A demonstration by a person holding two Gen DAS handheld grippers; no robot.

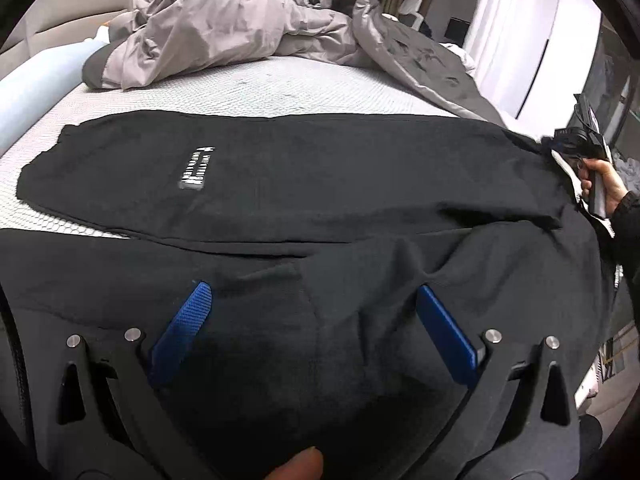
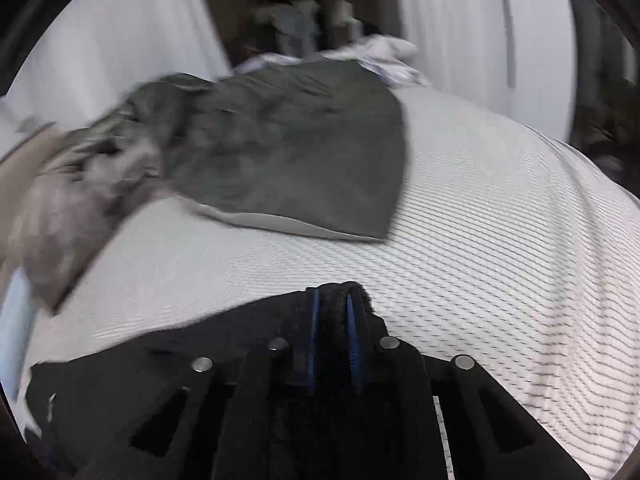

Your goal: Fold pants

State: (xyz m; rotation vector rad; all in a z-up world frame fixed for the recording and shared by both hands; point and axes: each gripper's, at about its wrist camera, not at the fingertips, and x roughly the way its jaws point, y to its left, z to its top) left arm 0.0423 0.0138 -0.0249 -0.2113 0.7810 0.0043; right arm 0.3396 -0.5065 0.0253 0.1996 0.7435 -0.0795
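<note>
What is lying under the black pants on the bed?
The black pants lie on the white textured mattress, bare around them. Whatever is beneath the cloth itself is covered. A grey duvet lies behind, apart from them.

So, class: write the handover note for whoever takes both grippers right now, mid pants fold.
Left gripper: open, fingers apart over the black pants, gripping nothing.
Right gripper: shut on a bunched edge of the pants, at their far right end.
Pants: spread across the mattress, near part overlapping the far part; grey blanket behind.
Done: one lengthwise fold, it seems.
Left: fold across and smooth.
</note>
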